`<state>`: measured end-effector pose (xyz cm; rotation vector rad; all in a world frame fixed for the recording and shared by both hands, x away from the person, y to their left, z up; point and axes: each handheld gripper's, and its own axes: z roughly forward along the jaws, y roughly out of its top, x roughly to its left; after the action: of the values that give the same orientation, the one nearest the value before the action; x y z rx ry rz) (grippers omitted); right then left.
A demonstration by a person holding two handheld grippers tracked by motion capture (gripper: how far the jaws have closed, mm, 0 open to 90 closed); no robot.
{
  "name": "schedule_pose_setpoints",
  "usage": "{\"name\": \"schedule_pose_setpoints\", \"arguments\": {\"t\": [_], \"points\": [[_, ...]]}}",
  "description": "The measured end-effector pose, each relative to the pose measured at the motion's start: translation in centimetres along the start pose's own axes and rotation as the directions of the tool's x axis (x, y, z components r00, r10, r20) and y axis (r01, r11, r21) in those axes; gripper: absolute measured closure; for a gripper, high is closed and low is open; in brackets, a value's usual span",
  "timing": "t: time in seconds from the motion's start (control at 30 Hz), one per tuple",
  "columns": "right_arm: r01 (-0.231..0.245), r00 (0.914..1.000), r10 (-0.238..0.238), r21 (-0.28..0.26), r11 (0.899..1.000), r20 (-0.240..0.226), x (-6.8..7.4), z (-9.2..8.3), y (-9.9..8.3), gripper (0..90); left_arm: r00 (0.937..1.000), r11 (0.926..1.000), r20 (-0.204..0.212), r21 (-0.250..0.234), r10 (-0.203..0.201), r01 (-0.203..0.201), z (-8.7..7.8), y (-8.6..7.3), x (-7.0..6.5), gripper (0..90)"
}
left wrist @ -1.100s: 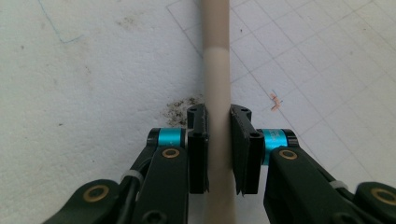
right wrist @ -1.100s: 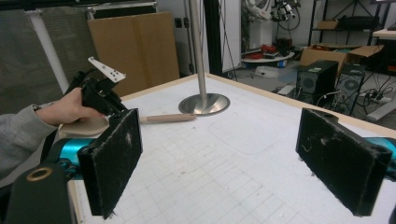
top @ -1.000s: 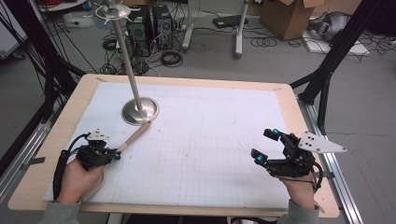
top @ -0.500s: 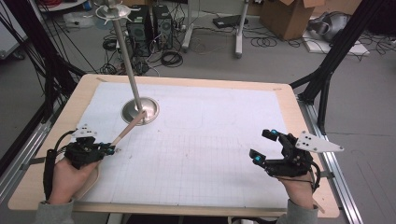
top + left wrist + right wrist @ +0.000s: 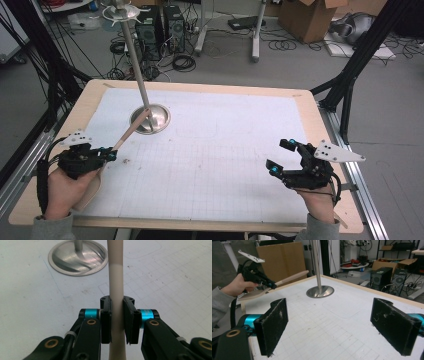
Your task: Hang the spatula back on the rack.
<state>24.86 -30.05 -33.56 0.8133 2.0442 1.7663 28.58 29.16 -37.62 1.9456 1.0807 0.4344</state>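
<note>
spatula (image 5: 117, 277): pale beige
stand base (image 5: 150, 118): shiny silver
mat (image 5: 225, 150): white, faint grid
table (image 5: 310, 107): light wood rim around the mat

The left tool (image 5: 107, 154) was held at the left side, its jaws clamped tight on a thin handle, and was gripped by the left hand (image 5: 65, 187). The right tool (image 5: 284, 157) was held by the right hand (image 5: 316, 202), jaws spread wide apart.

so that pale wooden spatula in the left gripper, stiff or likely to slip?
Pale wooden spatula looks stiff: its handle runs straight beyond the left gripper. It may pivot, since the jaws clamp a smooth, round handle. Probably light; it is held clear of the table.
</note>
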Motion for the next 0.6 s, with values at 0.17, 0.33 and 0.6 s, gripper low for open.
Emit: {"name": "schedule_pose_setpoints", "arguments": {"t": [0.17, 0.33, 0.6], "points": [[0.006, 1.0000, -0.006, 0.004, 1.000, -0.002, 0.1, 0.1, 0.0, 13.8, 0.9999, 0.9997, 0.004, -0.023, -0.010, 0.010, -0.5, 0.1, 0.3, 77.9], [0.001, 1.0000, -0.001, 0.003, 1.000, 0.000, 0.2, 0.0, 0.0, 13.8, 0.9998, 0.9987, 0.009, -0.049, -0.015, 0.015, -1.2, 0.2, 0.5, 77.9], [0.002, 1.0000, -0.002, 0.007, 1.000, -0.002, 0.2, 0.1, -0.1, 13.8, 0.9997, 0.9956, 0.004, -0.091, -0.023, 0.023, -2.2, 0.4, 0.8, 77.9]]}}
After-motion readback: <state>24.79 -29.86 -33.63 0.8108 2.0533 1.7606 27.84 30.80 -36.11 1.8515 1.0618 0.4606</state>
